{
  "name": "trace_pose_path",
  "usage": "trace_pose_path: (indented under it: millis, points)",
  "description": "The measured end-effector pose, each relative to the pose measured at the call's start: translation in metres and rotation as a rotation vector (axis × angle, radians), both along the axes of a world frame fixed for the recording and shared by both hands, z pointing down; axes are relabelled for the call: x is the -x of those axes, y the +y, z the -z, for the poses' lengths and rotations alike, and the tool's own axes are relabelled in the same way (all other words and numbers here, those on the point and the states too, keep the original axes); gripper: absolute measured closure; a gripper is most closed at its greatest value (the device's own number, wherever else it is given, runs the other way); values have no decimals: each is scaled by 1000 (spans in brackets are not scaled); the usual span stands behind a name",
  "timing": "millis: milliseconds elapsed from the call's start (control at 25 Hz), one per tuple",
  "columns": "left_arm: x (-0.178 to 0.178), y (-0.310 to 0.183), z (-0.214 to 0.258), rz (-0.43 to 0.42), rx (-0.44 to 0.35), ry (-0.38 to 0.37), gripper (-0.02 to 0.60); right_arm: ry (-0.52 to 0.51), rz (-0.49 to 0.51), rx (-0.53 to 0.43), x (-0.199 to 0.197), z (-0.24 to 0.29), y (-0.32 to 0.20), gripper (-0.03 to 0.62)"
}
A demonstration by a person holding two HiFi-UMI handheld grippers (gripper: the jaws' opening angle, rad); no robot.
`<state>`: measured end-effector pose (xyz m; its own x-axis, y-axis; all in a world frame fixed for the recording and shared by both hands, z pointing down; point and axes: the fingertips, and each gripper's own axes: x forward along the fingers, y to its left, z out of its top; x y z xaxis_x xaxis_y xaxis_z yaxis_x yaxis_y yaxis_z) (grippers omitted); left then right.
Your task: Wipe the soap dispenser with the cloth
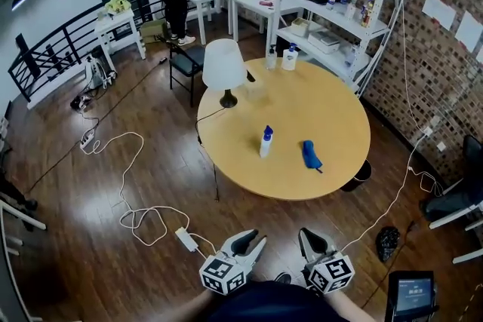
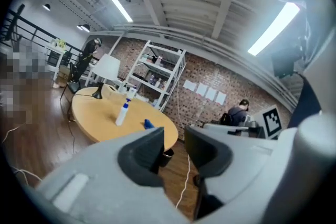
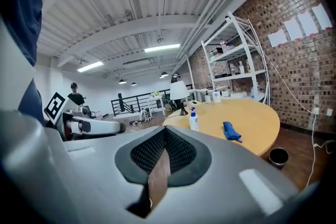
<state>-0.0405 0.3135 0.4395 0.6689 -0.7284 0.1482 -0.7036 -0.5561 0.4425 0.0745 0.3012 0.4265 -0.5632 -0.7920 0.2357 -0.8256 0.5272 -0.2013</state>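
**Standing apart: dispenser and cloth on the tabletop, both grippers empty**

- Soap dispenser: white bottle with a blue pump. It stands upright near the middle of the round yellow tabletop, and nothing touches it.
- Cloth: blue and bunched. It lies flat on the tabletop near the dispenser, on its right in the head view, with a strip of bare wood between the two.
- Left gripper: held close to the person's body over the wooden floor, well apart from the tabletop. The jaws are a narrow gap apart with nothing between them.
- Right gripper: beside the left one and just as far from the tabletop. The jaws are pressed together and hold nothing.
- Table lamp: at the far rim of the tabletop, away from both task items.

Progress, as a judgement: no wiping is under way, since the cloth is in neither gripper and does not touch the bottle. The layout fits two stages equally. Either the cloth is waiting to be picked up, or the bottle has been wiped and the cloth laid back down. The bottle's surface is too small in every view to show whether it has been cleaned.
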Motion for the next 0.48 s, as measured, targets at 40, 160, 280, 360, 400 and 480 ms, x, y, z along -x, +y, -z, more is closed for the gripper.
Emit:
trace_pose_path:
  millis: [40,160,280,360,400,480]
  points:
    - [-10,2,1,-25,-5,-8,459,5,0,-4,-4,-1,2,585]
    - [-23,5,2,-49,-10,-38,459,10,-6,7,-16,-3,7,585]
    - [-20,5,1,-20,0,-48,459,14,-9,7,-27,-3,10,585]
    - [-25,7,-1,-29,0,-64,459,8,-17,0,-32,-2,11,585]
    - [-29,9,-1,-44,-3,-79,459,5,-24,-1,-33,-2,12,585]
    - [-40,15,0,-86,-11,-115,459,0,-36,7,-36,-3,17,585]
